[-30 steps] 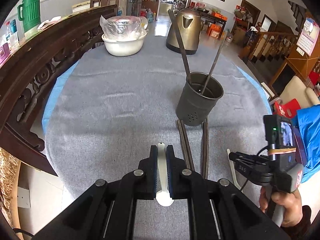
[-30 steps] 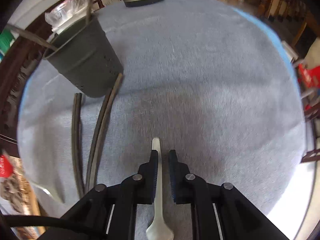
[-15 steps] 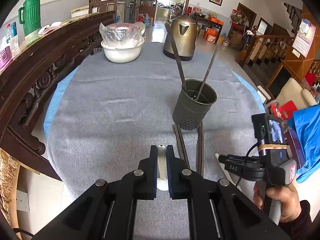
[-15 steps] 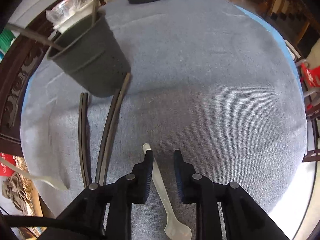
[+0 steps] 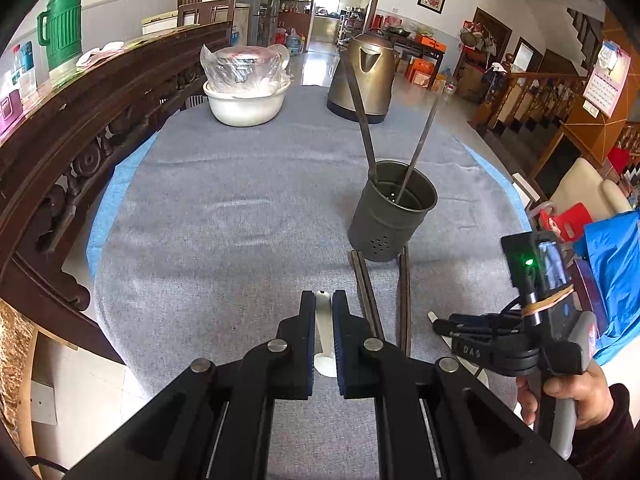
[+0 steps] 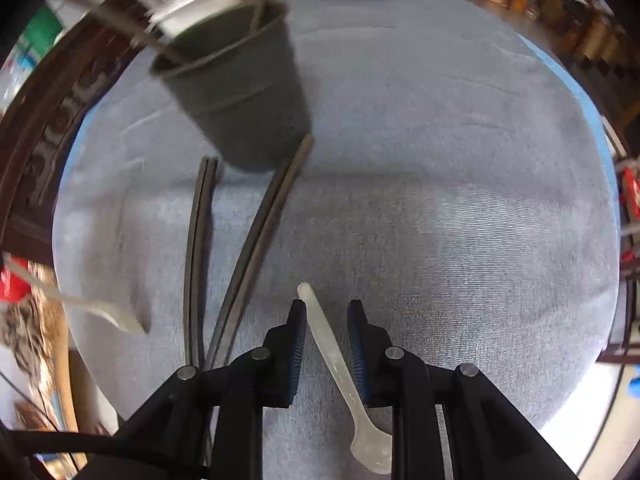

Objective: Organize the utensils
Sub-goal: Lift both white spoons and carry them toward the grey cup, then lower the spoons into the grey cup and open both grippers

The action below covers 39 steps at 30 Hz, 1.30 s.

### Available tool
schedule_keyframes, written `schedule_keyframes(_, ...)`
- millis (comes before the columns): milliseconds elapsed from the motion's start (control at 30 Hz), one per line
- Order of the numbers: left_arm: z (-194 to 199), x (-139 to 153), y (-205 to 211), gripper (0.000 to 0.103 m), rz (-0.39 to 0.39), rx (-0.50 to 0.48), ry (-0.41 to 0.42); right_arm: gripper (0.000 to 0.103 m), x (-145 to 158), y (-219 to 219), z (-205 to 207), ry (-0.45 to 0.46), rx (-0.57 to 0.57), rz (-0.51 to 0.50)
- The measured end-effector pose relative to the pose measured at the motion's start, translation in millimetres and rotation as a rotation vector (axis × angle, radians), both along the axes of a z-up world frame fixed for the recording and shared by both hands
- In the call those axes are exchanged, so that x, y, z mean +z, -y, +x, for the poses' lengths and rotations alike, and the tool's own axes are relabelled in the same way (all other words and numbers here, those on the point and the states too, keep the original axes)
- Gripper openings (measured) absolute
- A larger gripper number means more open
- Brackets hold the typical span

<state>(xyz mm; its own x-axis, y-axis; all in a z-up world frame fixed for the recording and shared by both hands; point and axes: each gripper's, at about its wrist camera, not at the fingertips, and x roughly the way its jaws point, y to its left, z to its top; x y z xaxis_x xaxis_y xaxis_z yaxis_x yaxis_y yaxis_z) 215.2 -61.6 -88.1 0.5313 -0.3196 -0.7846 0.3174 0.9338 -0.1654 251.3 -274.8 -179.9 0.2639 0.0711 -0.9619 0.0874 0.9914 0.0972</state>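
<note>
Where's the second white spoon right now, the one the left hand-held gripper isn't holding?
In the right wrist view, the second white spoon lies on the grey cloth between the right hand-held gripper's open jaws, right of the loose chopsticks.

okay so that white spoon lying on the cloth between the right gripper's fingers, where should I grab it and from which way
Grip the white spoon on its thin straight handle, about midway, not the wide bowl near the table edge. Come from straight above with the right gripper, turned a little so its pads close across the handle, since the spoon lies flat on the grey cloth at a slant between the open jaws. The flat pose leaves only the narrow sides to pinch.
</note>
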Motion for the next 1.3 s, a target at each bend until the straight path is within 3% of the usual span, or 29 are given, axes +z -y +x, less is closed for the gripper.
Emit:
schedule_keyframes(167,-1.5,0.6,0.3,0.009,-0.007,-0.002,-0.004,0.024,-9.9,-8.8,2.9,-0.002,0.066,-0.031)
schedule_keyframes(333,1.1,0.6,1.2,0.009,-0.009,0.005,-0.010,0.023,-10.9,-30.3,0.6,0.008,0.140,-0.124)
schedule_keyframes(400,3.3,0.7,2.4,0.009,-0.007,0.009,-0.012,0.021,-10.9,-30.5,-0.1,0.014,0.150,-0.119)
schedule_keyframes(433,4.3,0.9,3.2,0.009,-0.006,0.009,-0.014,0.012,-11.6,-27.1,-1.1,0.020,0.157,-0.117)
schedule_keyframes(467,4.5,1.3,3.9,0.009,-0.005,0.010,-0.013,0.011,-11.2,-25.3,-2.1,0.028,0.153,-0.115)
schedule_keyframes(700,3.0,10.3,10.0,0.009,0.006,0.001,0.009,0.011,-1.3,10.8,-10.4,0.094,0.096,-0.014)
schedule_keyframes(1033,7.9,43.1,25.0,0.009,0.000,-0.036,0.074,0.011,83.9,50.9,-22.4,0.404,-0.011,0.107)
schedule_keyframes(1300,17.0,82.1,39.6,0.009,-0.021,-0.060,0.177,0.011,135.1,62.4,-23.2,0.757,-0.105,0.265)
